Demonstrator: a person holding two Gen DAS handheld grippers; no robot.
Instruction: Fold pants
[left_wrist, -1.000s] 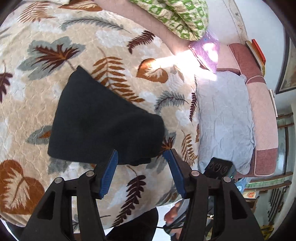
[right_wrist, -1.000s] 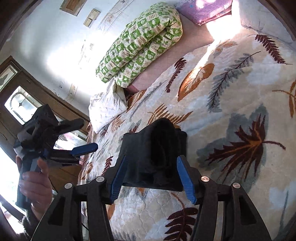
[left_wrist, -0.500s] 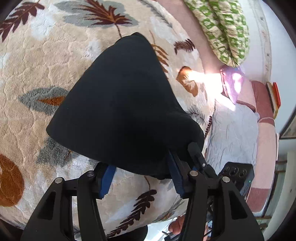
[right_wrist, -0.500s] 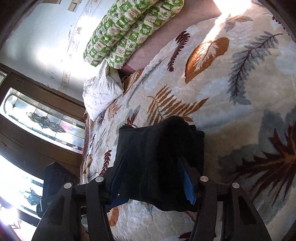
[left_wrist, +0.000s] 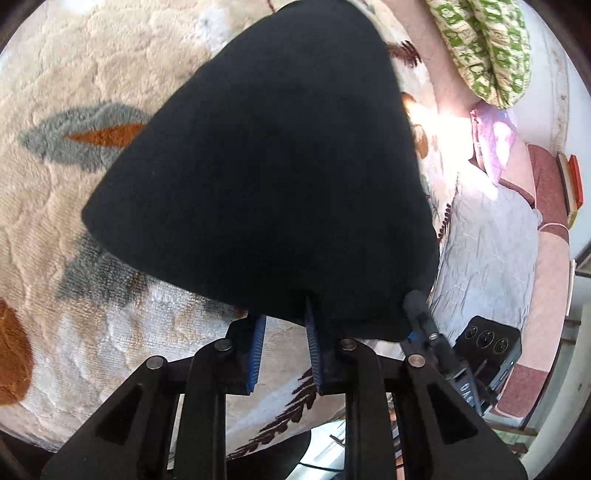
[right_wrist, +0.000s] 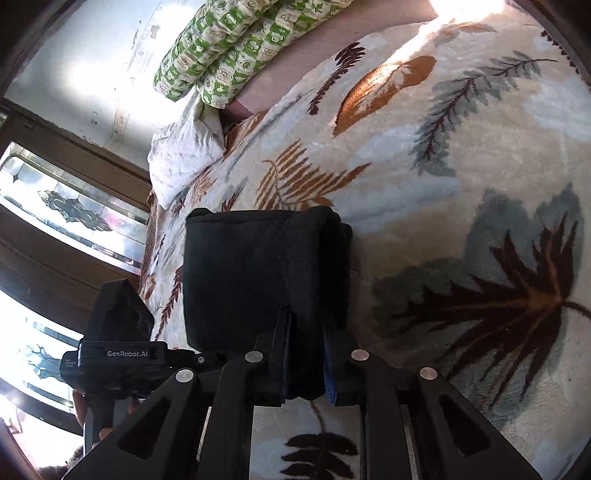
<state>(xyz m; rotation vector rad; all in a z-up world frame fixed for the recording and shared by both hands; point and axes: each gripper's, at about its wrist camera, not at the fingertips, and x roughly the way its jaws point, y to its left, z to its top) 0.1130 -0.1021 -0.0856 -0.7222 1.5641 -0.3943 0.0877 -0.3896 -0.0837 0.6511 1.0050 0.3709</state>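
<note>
A bed is covered by a cream fleece blanket printed with brown, rust and grey leaves, and folded black pants are seen lying directly on that blanket. At the far edge, against the wall, a rolled green-and-white patterned quilt is laid on the pinkish sheet, with a white pillow just beside it. In the left wrist view a purple cloth and a pale grey crumpled sheet are seen past the blanket's edge.

Pants: matt black cloth. Blanket: plush, quilted, leaf-printed. Gripper: matt black plastic, ribbed blue pads, shiny metal pins. Quilt: printed cotton.
</note>
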